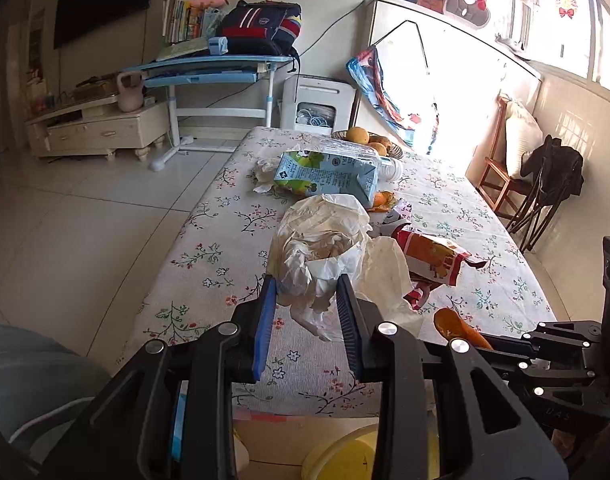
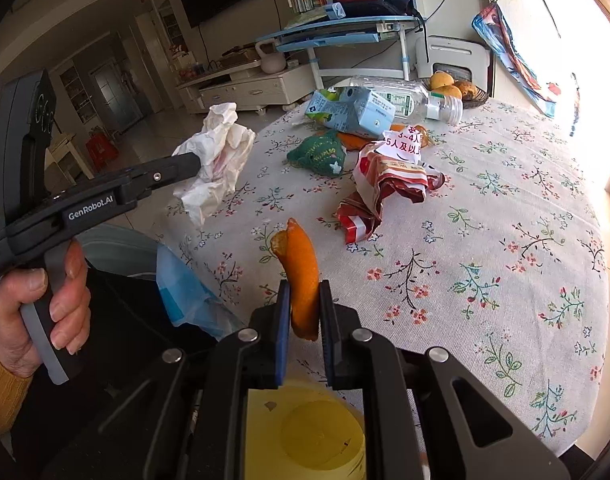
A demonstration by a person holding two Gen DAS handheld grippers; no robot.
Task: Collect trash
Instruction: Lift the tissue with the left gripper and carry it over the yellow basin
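Below the near edge of the floral-cloth worktop (image 2: 485,280) sits a yellow plastic bin (image 2: 317,436), placed, I judge, so trash can be dropped straight off the edge. Right above it the right claw (image 2: 303,304) is clamped tight on a curled strip of orange peel (image 2: 301,276), held clear of the cloth, probably for release into the bin. Just left, the left claw (image 1: 305,300) is closed partway on a crumpled wad of white tissue paper (image 1: 317,256), also lifted off the worktop; a hand (image 2: 41,304) squeezes its trigger. Beyond them, 2 crushed red-and-white snack wrappers (image 2: 385,184) and a green drawstring pouch (image 2: 319,154) lie mid-cloth, not yet collected. Farther back rest a blue-and-green drink carton (image 2: 351,112) and a clear plastic bottle (image 2: 409,98), both on their sides. At the far edge stands a bowl of fruit (image 2: 457,84), likely not trash.
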